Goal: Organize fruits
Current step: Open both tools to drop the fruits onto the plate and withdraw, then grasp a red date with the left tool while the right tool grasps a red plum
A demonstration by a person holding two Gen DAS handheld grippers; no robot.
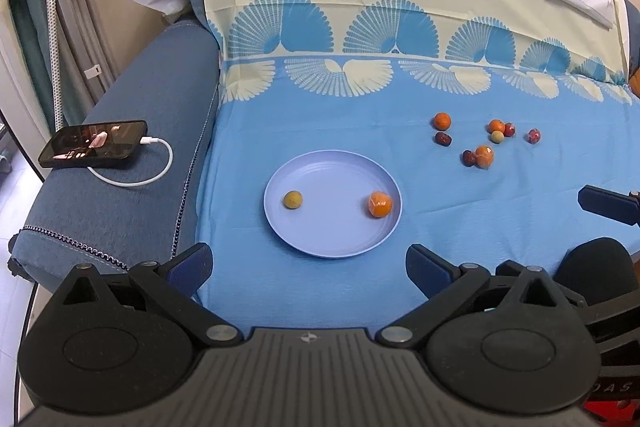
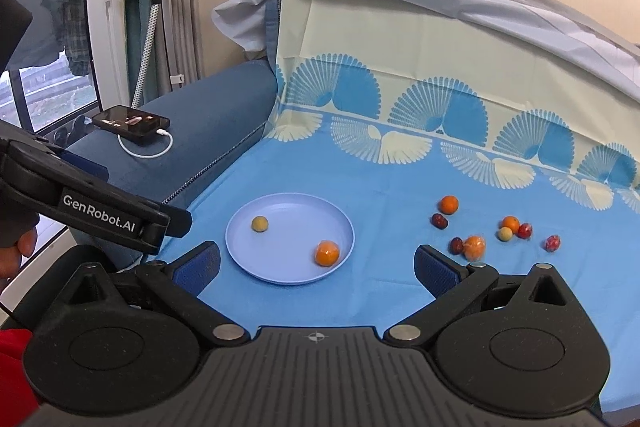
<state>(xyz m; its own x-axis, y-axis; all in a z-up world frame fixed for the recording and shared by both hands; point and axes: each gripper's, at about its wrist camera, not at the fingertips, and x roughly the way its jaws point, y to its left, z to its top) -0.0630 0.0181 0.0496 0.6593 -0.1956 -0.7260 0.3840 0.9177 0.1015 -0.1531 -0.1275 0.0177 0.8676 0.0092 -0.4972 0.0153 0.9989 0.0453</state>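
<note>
Both the left tongs (image 1: 308, 267) and right tongs (image 2: 318, 267) gape wide, holding nothing; the lavender plate (image 2: 240, 239) carries a wrapped orange (image 2: 327, 253) and a yellowish longan (image 2: 259, 224); more fruit (image 2: 500, 231) lies scattered on the blue sheet (image 2: 380, 195).

A sofa seat covered by a blue fan-patterned cloth (image 1: 340, 115) carries everything. A lilac plate (image 1: 332, 227) lies near its middle. To the far right, loose fruits lie scattered on the cloth: an orange (image 1: 442, 121), dark red ones, and a wrapped orange (image 1: 484, 157). A phone (image 1: 94, 143) with its white cable (image 1: 136, 179) lies on the left armrest (image 1: 132, 211).
</note>
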